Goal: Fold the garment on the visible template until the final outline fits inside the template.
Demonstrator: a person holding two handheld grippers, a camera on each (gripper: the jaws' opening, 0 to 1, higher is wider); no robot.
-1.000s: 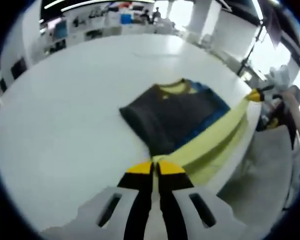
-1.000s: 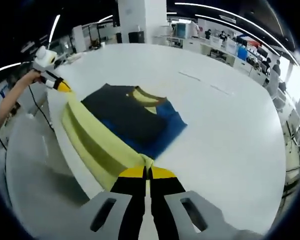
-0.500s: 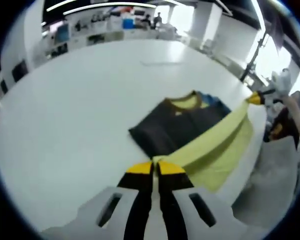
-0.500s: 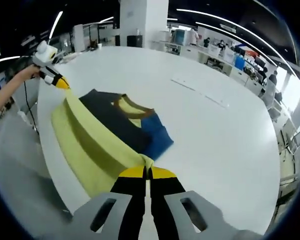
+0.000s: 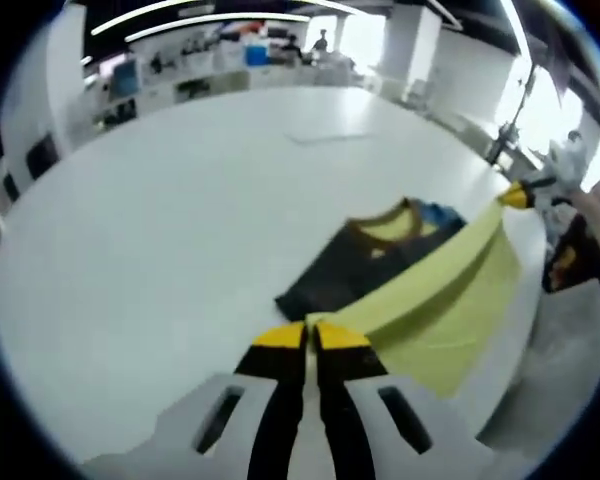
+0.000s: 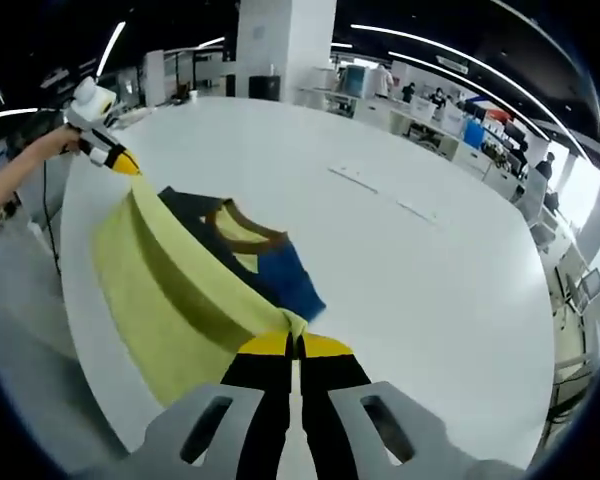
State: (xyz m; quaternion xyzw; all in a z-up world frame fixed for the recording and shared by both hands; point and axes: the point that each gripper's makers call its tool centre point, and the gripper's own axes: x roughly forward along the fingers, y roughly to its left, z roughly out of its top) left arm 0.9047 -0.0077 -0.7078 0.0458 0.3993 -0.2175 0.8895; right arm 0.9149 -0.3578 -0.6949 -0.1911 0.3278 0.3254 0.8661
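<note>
**Mid-fold, with the yellow hem held up at both corners**

Now we're right in the middle of a fold. The left gripper (image 5: 307, 335) has its jaws pressed tight together on one corner of the garment (image 5: 420, 290), and the right gripper (image 6: 295, 345) is pinched just as tight on the other corner. Between them the yellow-green edge stretches taut and lifted, draping toward the near edge of the white surface (image 5: 160, 200). The upper part of the garment, dark with a blue patch and a yellow collar (image 6: 242, 222), lies flat on the surface beyond that raised edge.

My read: the lower portion is raised and ready to go over the dark part, but it isn't laid down yet, so this fold is unfinished, and more folding probably remains after it.

As for the template, I can't pick out its outline anywhere; it may sit under the cloth, so whether the shape fits is impossible to judge. The raised fabric also hides much of the garment's middle, and the far background is too blurred to read.
</note>
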